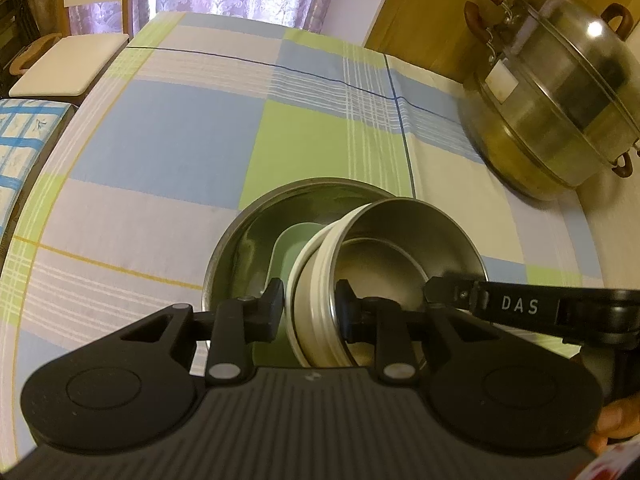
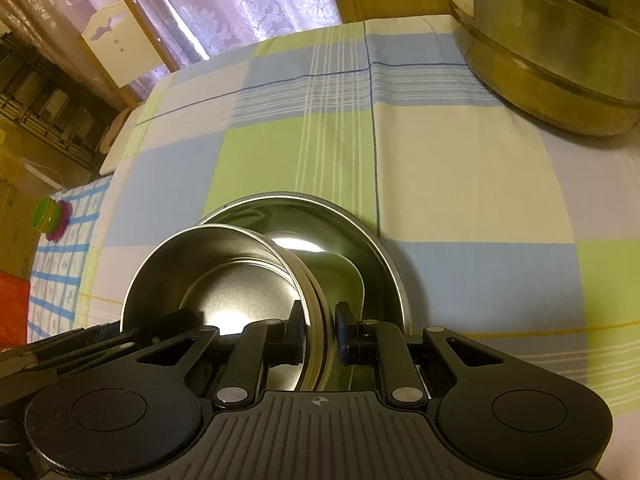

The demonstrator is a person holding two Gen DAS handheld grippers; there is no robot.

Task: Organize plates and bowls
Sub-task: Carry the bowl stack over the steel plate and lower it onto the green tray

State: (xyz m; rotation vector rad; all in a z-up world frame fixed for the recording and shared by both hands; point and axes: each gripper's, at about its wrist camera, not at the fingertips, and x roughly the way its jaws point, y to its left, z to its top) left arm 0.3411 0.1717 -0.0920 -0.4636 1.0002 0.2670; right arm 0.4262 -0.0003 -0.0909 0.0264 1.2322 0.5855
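Bowls are what matter here: a small steel bowl [image 1: 404, 256] with a white band round its outside is held tilted over a larger steel bowl [image 1: 256, 220] that sits on the checked tablecloth [image 1: 168, 128], and a pale green dish [image 1: 294, 252] already lies inside the large one.

Going from left to right in the left wrist view, a white chair seat [image 1: 68, 64] stands beyond the far left edge of the table, well apart from the work. Next comes the left gripper [image 1: 310, 300], its jaws closed on the near left rim of the small bowl, one pad outside against the white band and one inside. The right gripper [image 2: 318, 330] pinches the opposite side of the same rim in the same way, as its own camera shows. Far right, near the wall, a lidded steel steamer pot [image 1: 560, 96] stands on the cloth, well clear of the bowls.

As a judgement, the stacking is partly done: the green dish is nested, and the small bowl is held above the large one but not yet seated. What seems left is to level it and lower it in, then let go with both grippers. Whether other plates wait off camera cannot be told.

Little stands in the way. The green dish takes up the floor of the large bowl, so the small bowl may sit on it crookedly. A coloured toy [image 2: 52, 216] lies on a second cloth far left, out of reach of the work.
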